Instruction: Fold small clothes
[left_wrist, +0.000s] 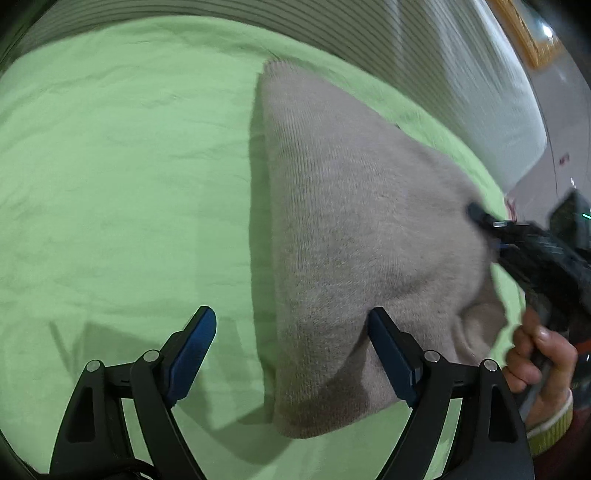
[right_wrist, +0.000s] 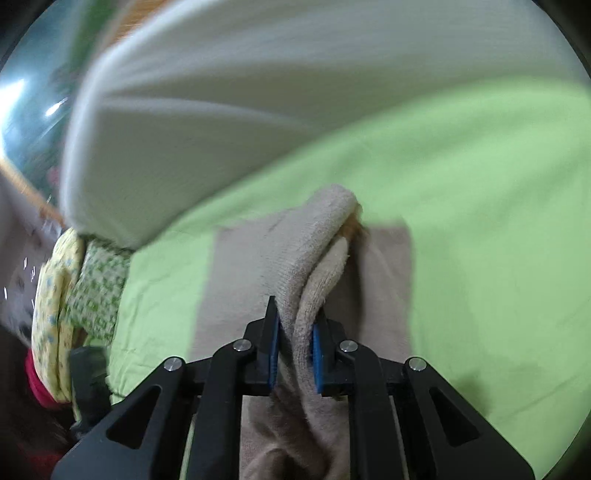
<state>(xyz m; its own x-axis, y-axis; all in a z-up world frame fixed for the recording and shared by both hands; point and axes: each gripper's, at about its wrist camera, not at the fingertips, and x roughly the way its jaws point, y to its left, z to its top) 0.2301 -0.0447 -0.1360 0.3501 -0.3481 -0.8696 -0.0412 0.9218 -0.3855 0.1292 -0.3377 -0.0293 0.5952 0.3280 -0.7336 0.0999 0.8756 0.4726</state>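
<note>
At the bottom of the right wrist view, the right gripper (right_wrist: 295, 339) pinches a raised fold of the beige knit garment (right_wrist: 314, 240) between narrow jaws. The left gripper (left_wrist: 291, 350) stands wide, one finger (left_wrist: 391, 354) against the cloth. The fuzzy garment lies mid-frame on a wrinkled green sheet (left_wrist: 129, 166); a white ribbed cushion (right_wrist: 240, 92) lies beyond.

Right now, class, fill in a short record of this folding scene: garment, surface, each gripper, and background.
garment: beige knitted garment, lying on the sheet, one edge lifted
surface: light green bed sheet, lightly creased
right gripper: fingers pinched on a bunched fold of the garment
left gripper: fingers wide apart, straddling the garment's left edge, gripping nothing
background: white striped quilt beyond the sheet
visible hand: holding the right gripper's handle
</note>
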